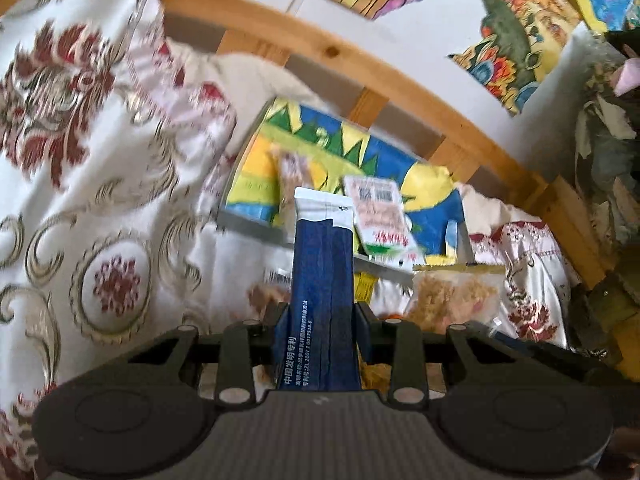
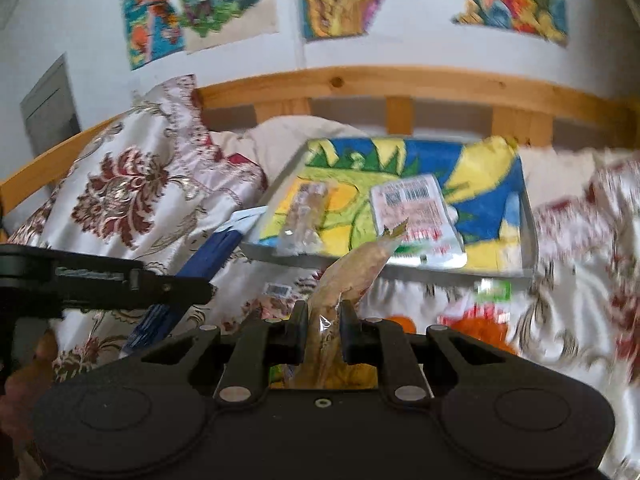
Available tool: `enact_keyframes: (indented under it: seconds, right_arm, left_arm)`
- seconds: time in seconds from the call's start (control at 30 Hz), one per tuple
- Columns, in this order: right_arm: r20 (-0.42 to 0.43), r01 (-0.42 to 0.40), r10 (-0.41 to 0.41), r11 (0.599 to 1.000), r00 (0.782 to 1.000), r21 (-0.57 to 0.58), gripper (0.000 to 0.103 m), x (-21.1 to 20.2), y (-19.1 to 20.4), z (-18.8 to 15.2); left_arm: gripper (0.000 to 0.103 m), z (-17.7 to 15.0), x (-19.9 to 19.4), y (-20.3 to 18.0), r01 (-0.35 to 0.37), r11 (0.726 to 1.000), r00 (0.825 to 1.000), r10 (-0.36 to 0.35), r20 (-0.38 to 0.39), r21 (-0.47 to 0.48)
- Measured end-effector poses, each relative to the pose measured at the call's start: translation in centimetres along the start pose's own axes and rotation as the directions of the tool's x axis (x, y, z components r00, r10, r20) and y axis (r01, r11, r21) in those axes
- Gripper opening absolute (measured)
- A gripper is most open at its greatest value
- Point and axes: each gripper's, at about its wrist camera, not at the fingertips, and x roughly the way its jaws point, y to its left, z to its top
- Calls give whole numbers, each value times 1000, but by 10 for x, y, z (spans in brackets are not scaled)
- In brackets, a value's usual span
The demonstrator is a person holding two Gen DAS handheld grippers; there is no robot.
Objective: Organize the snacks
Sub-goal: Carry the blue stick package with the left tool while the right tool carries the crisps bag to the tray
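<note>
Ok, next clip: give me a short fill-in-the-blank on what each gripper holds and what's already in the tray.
1. The left gripper is shut on a long ____ packet with a white end.
2. The right gripper is shut on a clear ____ wrapper.
3. The colourful tray already holds ____ snack packets.
4. The tray lies on a floral ____.

Missing words: blue; plastic; two; bedspread

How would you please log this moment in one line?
left gripper: shut on blue packet | right gripper: shut on clear snack bag | tray: two packets inside
</note>
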Motion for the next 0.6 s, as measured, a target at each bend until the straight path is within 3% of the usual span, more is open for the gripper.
enact_keyframes:
  seconds: [0.1,0.3,0.6]
  right_arm:
    - [18,-32,33,998,999,-49,17,-7,-5,16]
    - [71,-2,14,986,997,-167,17,-8,-36,38]
    - [150,5,2,999,989,-49,17,33,-79,52]
  left_arm:
    - [37,1,0,-4,-10,999,999,9,43,31]
    - [37,14,16,-20,-3,999,994,-3,112,49]
    - [37,50,81,-54,39,998,982,-46,182,45]
